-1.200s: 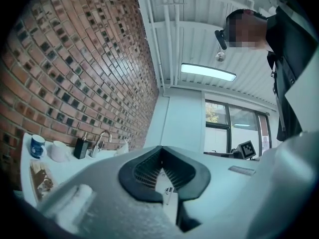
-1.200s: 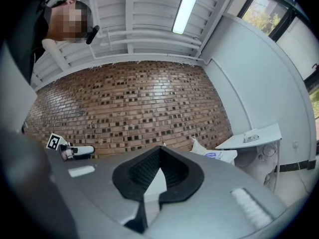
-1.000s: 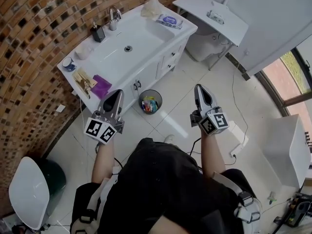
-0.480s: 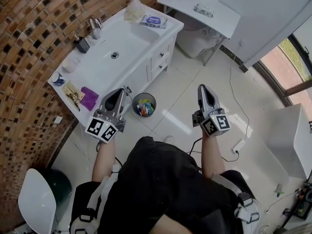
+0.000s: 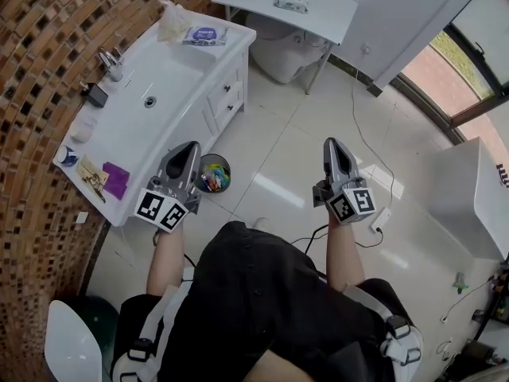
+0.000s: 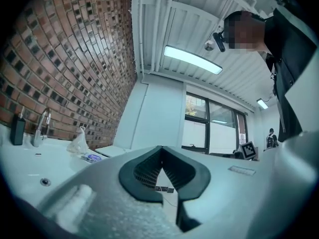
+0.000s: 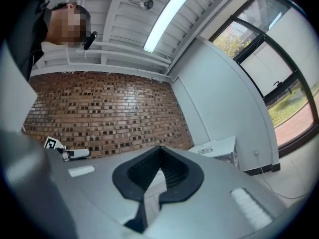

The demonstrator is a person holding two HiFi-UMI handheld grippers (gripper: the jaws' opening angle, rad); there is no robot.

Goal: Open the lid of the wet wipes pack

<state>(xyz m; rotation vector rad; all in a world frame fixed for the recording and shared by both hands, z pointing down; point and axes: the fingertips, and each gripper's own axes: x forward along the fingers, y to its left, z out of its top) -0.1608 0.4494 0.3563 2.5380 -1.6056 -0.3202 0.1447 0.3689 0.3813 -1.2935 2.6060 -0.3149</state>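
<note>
Head view: the left gripper (image 5: pixel 189 146) and the right gripper (image 5: pixel 332 143) were held over the tiled floor (image 5: pixel 278 142), both closed and empty; the wet wipes pack (image 5: pixel 204 34) lay at twelve o'clock from the left gripper, well apart from it, on the far end of the white counter (image 5: pixel 179 78), with a plastic bag (image 5: pixel 170 21) just at its ten o'clock; a bin (image 5: pixel 211 173) stood near the left gripper's four o'clock.

Left gripper view: the jaws were together with nothing between them; the wet wipes pack (image 6: pixel 92 157) showed at nine o'clock of the tips, beside the plastic bag (image 6: pixel 79 141); a tap (image 6: pixel 42 128) stood further out toward nine.

Right gripper view: the jaws met on nothing; a brick wall (image 7: pixel 99 111) filled the background; a white table (image 7: pixel 219 146) stood at three o'clock.
</note>
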